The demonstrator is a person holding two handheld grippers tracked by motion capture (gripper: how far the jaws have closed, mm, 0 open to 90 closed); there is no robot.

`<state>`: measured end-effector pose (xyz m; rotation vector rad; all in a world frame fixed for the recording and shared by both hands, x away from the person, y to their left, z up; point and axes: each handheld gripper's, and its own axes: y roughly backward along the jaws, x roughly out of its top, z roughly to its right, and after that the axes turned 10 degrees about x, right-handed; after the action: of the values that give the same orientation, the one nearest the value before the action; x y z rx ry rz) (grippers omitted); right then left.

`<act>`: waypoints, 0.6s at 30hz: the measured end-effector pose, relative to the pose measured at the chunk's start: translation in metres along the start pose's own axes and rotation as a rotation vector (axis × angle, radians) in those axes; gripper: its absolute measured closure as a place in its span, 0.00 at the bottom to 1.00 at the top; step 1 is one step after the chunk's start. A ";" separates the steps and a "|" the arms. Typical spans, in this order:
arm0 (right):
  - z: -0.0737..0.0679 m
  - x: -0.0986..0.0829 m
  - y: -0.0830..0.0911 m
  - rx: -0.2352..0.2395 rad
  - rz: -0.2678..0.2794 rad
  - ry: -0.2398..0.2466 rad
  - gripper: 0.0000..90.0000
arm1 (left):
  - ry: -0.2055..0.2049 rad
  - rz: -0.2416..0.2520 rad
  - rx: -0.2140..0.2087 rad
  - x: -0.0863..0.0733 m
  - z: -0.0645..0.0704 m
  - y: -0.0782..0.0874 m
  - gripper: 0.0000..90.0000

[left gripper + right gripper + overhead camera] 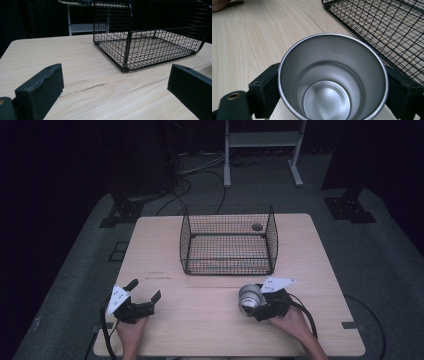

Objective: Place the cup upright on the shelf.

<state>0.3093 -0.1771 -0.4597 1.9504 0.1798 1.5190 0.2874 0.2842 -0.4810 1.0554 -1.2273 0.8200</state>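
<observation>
1. At the left of the high view, the left gripper rests low over the near-left part of the wooden bench, held by the person's left hand. Its jaws stand spread wide with nothing between them; in the left gripper view only bare wood grain lies in the gap, and the wire basket stands ahead and to the right.

2. In the middle, the wire basket sits on the far half of the bench, open at the top. Through the mesh its floor looks bare, apart from a small dark round spot near the back right corner that I cannot identify.

3. At the right, the right gripper pinches a metal cup, one jaw pressed on each side of the wall. The right gripper view looks straight into the cup, which is hollow and holds nothing, with the basket's mesh just beyond its rim.

4. The step in hand appears to be carrying the gripped cup toward the basket: the cup is near the basket's front wall but outside it.

5. The next move likely calls for lifting the cup above the front rim, moving it forward over the mesh floor, lowering it, then spreading the jaws.
</observation>
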 end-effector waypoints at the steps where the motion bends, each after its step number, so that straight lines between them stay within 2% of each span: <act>1: 0.000 0.000 0.001 0.001 -0.003 -0.004 0.14 | -0.002 0.000 0.003 0.000 0.000 0.000 0.00; 8: 0.001 0.002 0.006 0.012 0.019 -0.034 0.14 | -0.003 0.000 0.003 0.000 0.000 0.000 0.00; 12: 0.002 0.010 0.013 0.014 0.028 -0.034 0.14 | -0.003 0.000 0.004 0.000 0.000 0.000 0.00; 18: 0.005 0.027 0.024 0.043 0.045 -0.047 0.14 | -0.003 0.001 0.004 0.000 0.000 0.001 0.00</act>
<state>0.3154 -0.1850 -0.4243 2.0348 0.1498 1.5076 0.2868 0.2844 -0.4807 1.0599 -1.2293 0.8228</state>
